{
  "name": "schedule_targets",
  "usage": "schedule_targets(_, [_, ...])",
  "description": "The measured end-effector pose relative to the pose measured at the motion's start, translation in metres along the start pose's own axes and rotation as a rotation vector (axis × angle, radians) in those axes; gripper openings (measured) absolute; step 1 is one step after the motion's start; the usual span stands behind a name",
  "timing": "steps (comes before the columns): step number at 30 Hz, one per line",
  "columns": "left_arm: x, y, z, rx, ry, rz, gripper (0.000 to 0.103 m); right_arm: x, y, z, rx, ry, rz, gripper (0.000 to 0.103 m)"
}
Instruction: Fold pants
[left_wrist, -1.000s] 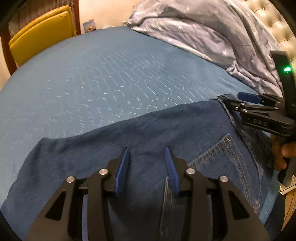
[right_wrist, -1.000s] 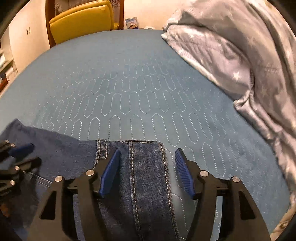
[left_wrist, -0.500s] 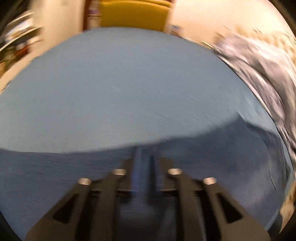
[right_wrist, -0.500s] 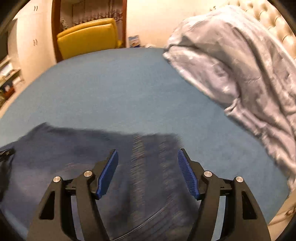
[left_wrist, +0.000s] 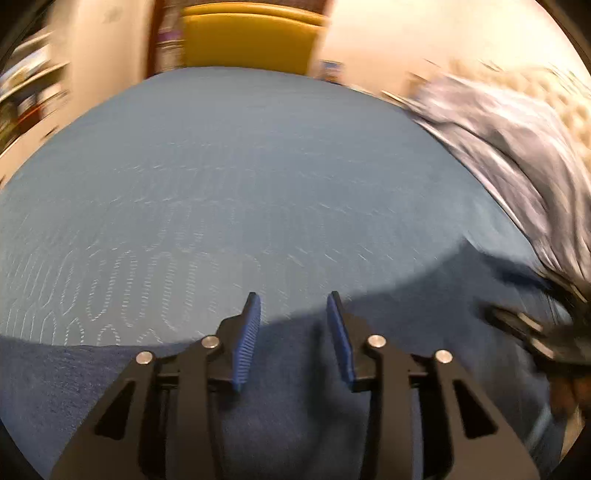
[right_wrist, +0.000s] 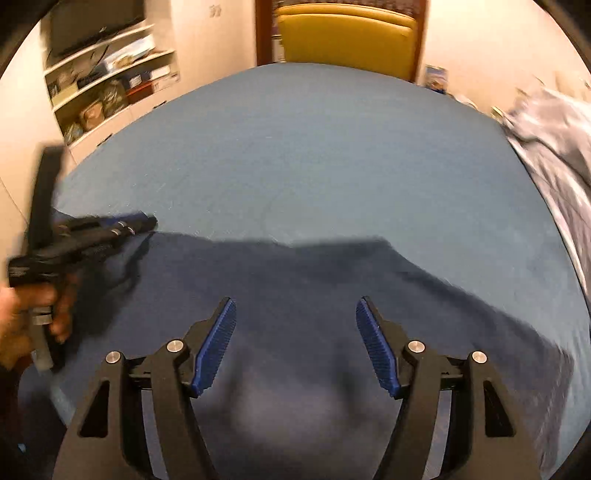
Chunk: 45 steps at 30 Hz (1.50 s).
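Dark blue jeans (right_wrist: 295, 295) lie flat on the blue quilted bed (right_wrist: 314, 155), near its front edge; they also show in the left wrist view (left_wrist: 406, 350). My left gripper (left_wrist: 293, 310) is open and empty, its tips over the jeans' far edge. My right gripper (right_wrist: 295, 314) is wide open and empty above the jeans. The left gripper also shows at the left of the right wrist view (right_wrist: 144, 221), over the jeans' left end. The right gripper is a blurred dark shape at the right of the left wrist view (left_wrist: 524, 328).
A crumpled grey star-print duvet (left_wrist: 517, 147) lies at the right side of the bed. A yellow chair (right_wrist: 343, 37) stands beyond the far edge. Shelves (right_wrist: 110, 81) with clutter are at the far left.
Both grippers pulled back and swung left. The left gripper closed half a second ago and has opened again. The right gripper stayed open. The jeans' waistband is no longer between its fingers.
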<state>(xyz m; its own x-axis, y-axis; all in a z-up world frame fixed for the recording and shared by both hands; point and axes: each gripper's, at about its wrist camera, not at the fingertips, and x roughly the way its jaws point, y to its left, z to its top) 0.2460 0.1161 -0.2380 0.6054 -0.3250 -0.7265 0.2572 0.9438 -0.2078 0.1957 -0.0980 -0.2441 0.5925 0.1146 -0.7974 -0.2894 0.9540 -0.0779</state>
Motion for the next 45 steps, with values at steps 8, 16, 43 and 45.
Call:
schedule_targets(8, [0.002,0.036,-0.017,-0.090,0.000,0.189,0.038,0.071,0.011,0.012,-0.048,0.090,-0.063,0.058])
schedule_targets(16, [-0.033,0.122,-0.034,-0.108,0.025,0.251,0.044,0.063,0.001,0.016,0.013,0.071,-0.039,0.061])
schedule_targets(43, [-0.155,0.320,-0.087,-0.310,0.035,0.656,0.057,-0.115,-0.178,-0.123,0.391,-0.049,-0.362,0.075])
schedule_targets(45, [-0.179,0.302,-0.086,-0.307,-0.043,0.719,0.054,-0.129,-0.201,-0.164,0.441,0.003,-0.390,0.075])
